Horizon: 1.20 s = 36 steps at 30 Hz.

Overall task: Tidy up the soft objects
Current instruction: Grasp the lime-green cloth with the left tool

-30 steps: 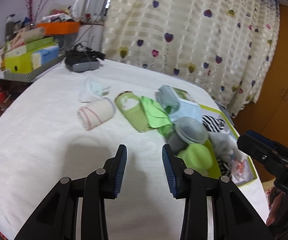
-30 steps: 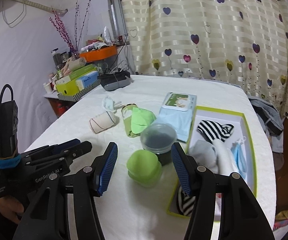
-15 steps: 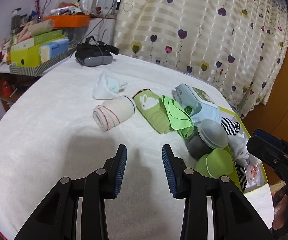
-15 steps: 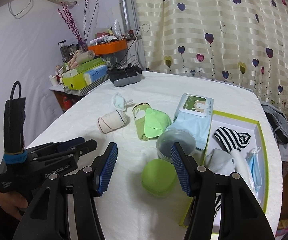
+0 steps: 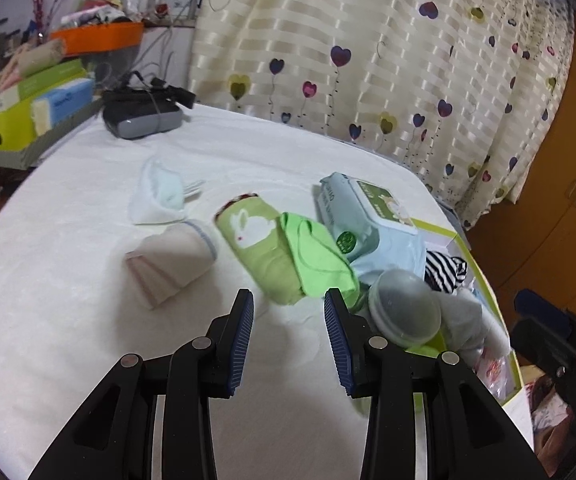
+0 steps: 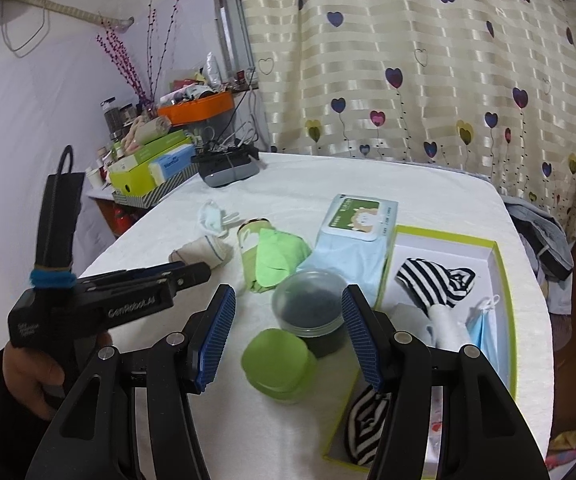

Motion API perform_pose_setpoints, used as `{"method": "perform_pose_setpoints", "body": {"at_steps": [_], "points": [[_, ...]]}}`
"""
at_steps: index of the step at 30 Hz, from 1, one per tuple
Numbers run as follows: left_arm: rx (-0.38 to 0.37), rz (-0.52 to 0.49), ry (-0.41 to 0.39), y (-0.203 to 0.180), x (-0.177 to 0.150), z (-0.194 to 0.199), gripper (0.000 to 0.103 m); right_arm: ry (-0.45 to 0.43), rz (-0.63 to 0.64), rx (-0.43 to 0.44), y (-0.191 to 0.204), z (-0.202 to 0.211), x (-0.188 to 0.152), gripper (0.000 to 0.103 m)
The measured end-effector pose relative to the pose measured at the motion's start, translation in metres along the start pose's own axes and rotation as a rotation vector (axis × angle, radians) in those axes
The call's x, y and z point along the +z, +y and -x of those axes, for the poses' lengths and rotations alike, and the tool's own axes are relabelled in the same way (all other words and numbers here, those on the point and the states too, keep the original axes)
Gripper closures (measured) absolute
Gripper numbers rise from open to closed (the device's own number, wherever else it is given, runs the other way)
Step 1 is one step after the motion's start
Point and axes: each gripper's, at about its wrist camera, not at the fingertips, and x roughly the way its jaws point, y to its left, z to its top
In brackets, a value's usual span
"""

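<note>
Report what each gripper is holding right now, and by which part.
Nothing is held. The left gripper is open above the white cloth, short of the green cloths. The right gripper is open around the grey container without touching it.

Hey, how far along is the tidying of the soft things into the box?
Done: striped socks and a face mask lie in the green-rimmed box. In hand: nothing; left gripper and right gripper are open. Left: beige roll, green cloths and white sock on the table.

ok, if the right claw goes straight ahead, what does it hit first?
Likely the green lidded tub, low between the open right claw's fingers, with the grey lidded tub just behind it. Depth is unclear under fisheye.
</note>
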Motion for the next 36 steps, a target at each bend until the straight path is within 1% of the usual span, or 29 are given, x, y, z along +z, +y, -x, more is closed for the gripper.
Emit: {"method": "perform_pose_setpoints", "body": {"at_steps": [2,5,9,13,17,20,21,22,24,27,30,36], "points": [[-0.006,0.006,0.005,-0.003,0.005,-0.008,0.067,0.0,-0.01,0.002,-0.005,-0.001,0.0,0.046],[-0.026,0.008,0.016,-0.008,0.014,-0.022,0.062,0.003,-0.022,0.006,-0.013,-0.005,0.001,0.046],[-0.023,-0.004,0.04,-0.012,0.023,-0.045,0.062,0.001,-0.036,0.013,-0.022,-0.007,0.002,0.046],[-0.036,0.001,0.089,-0.015,0.03,-0.07,0.062,-0.003,-0.058,0.013,-0.033,-0.008,0.003,0.046],[-0.041,-0.002,0.11,-0.018,0.03,-0.084,0.062,-0.005,-0.073,0.018,-0.04,-0.01,0.002,0.046],[-0.04,-0.004,0.098,-0.02,0.031,-0.086,0.062,-0.006,-0.075,0.022,-0.043,-0.01,0.002,0.046],[-0.04,-0.014,0.09,-0.021,0.031,-0.085,0.065,-0.007,-0.076,0.023,-0.043,-0.01,0.002,0.046],[-0.044,-0.028,0.08,-0.024,0.031,-0.084,0.077,-0.008,-0.078,0.023,-0.044,-0.009,0.002,0.046],[-0.048,-0.053,0.081,-0.03,0.031,-0.084,0.091,-0.011,-0.082,0.022,-0.045,-0.009,0.002,0.046],[-0.056,-0.08,0.086,-0.037,0.031,-0.086,0.101,-0.012,-0.085,0.022,-0.046,-0.009,0.002,0.046],[-0.054,-0.087,0.075,-0.037,0.03,-0.082,0.102,-0.015,-0.081,0.02,-0.047,-0.008,0.002,0.046],[-0.085,-0.066,-0.011,-0.026,0.033,-0.041,0.102,-0.025,-0.062,0.02,-0.041,-0.004,0.008,0.046]]}}
